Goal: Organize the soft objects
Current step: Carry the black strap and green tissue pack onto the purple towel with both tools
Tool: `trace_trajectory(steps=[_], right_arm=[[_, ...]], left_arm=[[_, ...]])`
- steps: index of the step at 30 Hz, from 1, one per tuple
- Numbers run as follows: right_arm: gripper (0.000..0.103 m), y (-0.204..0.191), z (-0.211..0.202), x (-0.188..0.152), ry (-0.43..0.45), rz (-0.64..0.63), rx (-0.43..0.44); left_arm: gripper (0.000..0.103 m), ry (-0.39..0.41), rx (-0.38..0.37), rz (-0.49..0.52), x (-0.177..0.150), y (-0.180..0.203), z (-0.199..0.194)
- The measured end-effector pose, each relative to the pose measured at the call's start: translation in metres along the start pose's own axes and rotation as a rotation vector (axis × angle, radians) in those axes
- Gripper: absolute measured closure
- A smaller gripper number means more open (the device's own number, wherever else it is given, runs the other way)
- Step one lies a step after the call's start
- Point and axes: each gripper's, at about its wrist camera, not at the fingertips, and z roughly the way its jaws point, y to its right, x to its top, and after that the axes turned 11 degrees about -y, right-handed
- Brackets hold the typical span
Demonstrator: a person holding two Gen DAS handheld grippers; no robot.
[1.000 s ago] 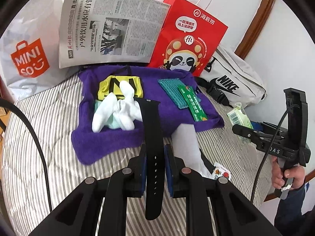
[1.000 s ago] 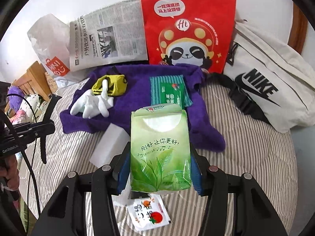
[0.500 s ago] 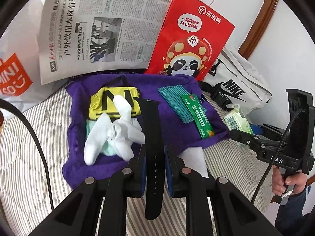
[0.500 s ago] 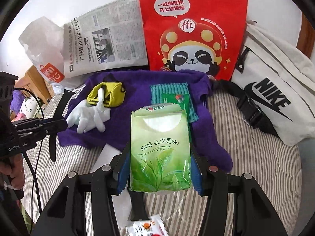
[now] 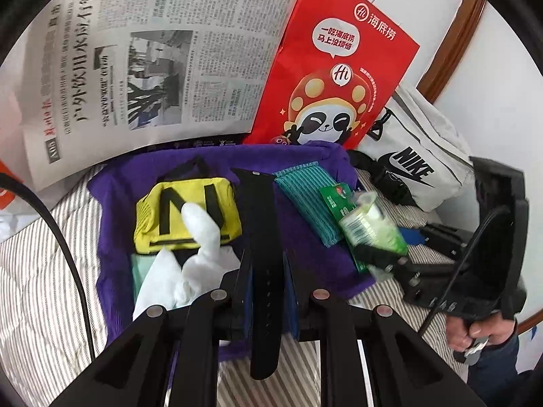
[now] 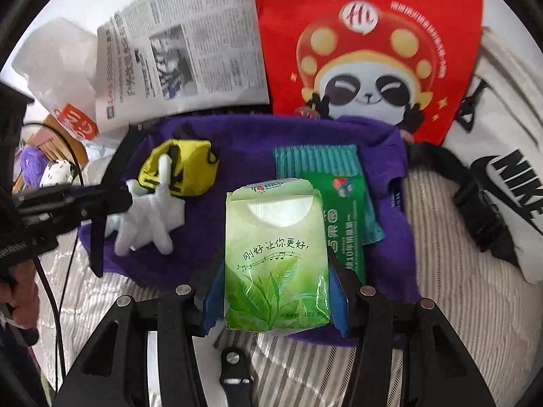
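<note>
My left gripper (image 5: pixel 266 291) is shut on a black watch strap (image 5: pixel 259 237) and holds it over the purple towel (image 5: pixel 298 247). My right gripper (image 6: pixel 276 291) is shut on a green tissue pack (image 6: pixel 276 254) above the towel's (image 6: pixel 237 156) near edge; the pack also shows in the left wrist view (image 5: pixel 373 234). On the towel lie a yellow pouch (image 5: pixel 186 213), white gloves (image 5: pixel 190 261), a teal cloth (image 5: pixel 305 200) and a green packet (image 6: pixel 342 213).
A newspaper (image 5: pixel 152 68), a red panda paper bag (image 5: pixel 336 78) and a white Nike bag (image 5: pixel 417 166) stand behind the towel. A white Miniso bag (image 6: pixel 64 78) is at the far left. The striped bedding (image 5: pixel 44 271) surrounds the towel.
Both grippers have moved forward toward the towel with their loads. The tissue pack now hangs over the towel's right part, and the strap is over its middle.
</note>
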Motion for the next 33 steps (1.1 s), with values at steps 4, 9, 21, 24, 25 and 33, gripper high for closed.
trace_trajectory(steps=[4,9,21,24,25,33], right_arm=[[0.051,0.000,0.016,0.002,-0.025,-0.020,-0.012],[0.051,-0.003,0.028,0.003,-0.045,-0.068,-0.038],[0.050,-0.005,0.034,0.000,-0.046,-0.125,-0.057],[0.050,-0.006,0.035,0.000,-0.046,-0.123,-0.051],[0.050,-0.005,0.035,0.000,-0.045,-0.123,-0.050],[0.036,-0.001,0.030,0.004,-0.063,-0.092,-0.002]], left_arm=[[0.087,-0.011,0.014,0.017,0.011,0.000,0.010],[0.087,-0.025,0.010,0.037,0.021,0.002,0.024],[0.087,-0.110,0.060,0.114,0.018,0.010,0.067],[0.087,-0.121,0.076,0.122,0.016,0.010,0.072],[0.087,-0.124,0.080,0.123,0.016,0.009,0.073],[0.087,-0.134,0.088,0.106,0.014,0.009,0.073]])
